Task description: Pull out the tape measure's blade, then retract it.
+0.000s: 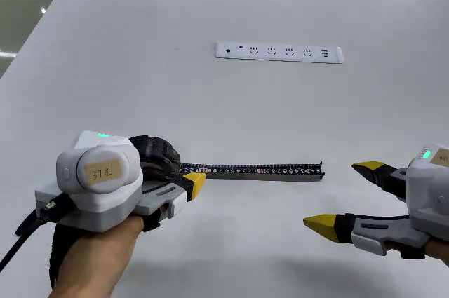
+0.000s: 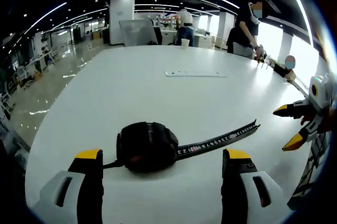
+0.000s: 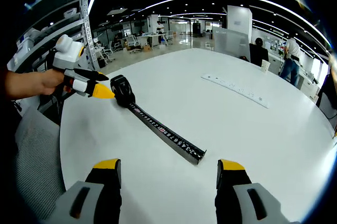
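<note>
Left gripper (image 2: 163,155) jaws stand apart, one either side of the tape case (image 2: 146,145), which rests on the table (image 1: 140,66); contact cannot be confirmed. Right gripper (image 1: 344,196) jaws are likewise apart and hold nothing, near but clear of the free end of the blade (image 1: 252,170), which lies drawn out flat from the case. Power strip (image 1: 279,52) lies well beyond.

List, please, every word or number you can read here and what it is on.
"37" plus an unclear mark: sticker on left gripper.
Blade: printed numbers, too small to read.
Right gripper label: cut off, unreadable.
Power strip: no readable text.
</note>
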